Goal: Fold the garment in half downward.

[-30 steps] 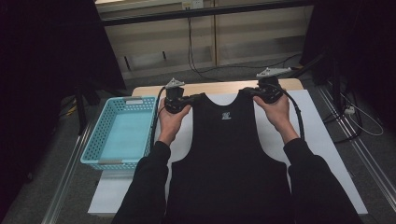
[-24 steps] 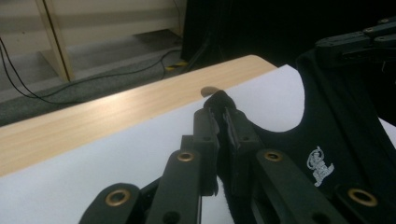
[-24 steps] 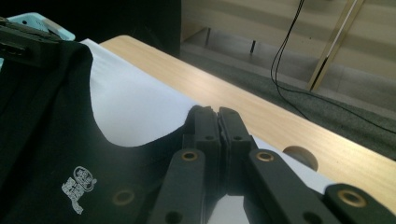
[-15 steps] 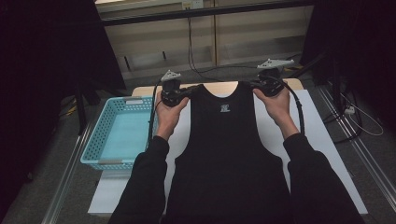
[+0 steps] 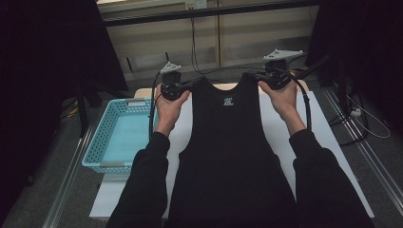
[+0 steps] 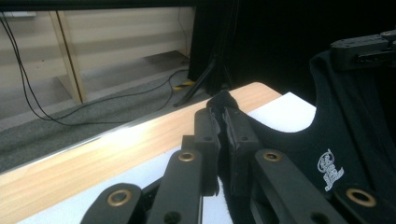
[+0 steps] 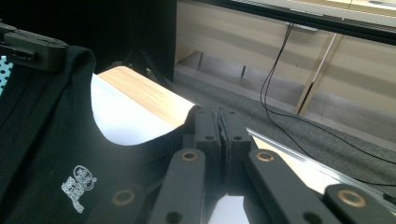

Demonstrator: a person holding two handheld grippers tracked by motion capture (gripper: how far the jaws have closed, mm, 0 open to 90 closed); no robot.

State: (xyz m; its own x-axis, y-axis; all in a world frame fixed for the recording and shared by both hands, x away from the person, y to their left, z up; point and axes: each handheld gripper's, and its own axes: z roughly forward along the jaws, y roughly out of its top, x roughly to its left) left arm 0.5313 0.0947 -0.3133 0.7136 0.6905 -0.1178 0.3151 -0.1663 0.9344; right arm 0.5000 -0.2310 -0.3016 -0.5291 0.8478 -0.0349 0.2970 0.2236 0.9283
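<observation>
High view: since the earlier frames I am seeing both grippers lifted and carried toward the far edge of the table [image 5: 328,142]. The left gripper [image 5: 186,87] and right gripper [image 5: 260,78] are holding the black vest [image 5: 228,142] by its shoulder straps, its body hanging toward the near side. A blue basket [image 5: 119,137] is sitting at left.

Left gripper view: the jaws are clamped on the strap, cloth bunching between them. The white collar logo is showing, unreadable.

Right gripper view: the jaws are pinching the other strap.
</observation>
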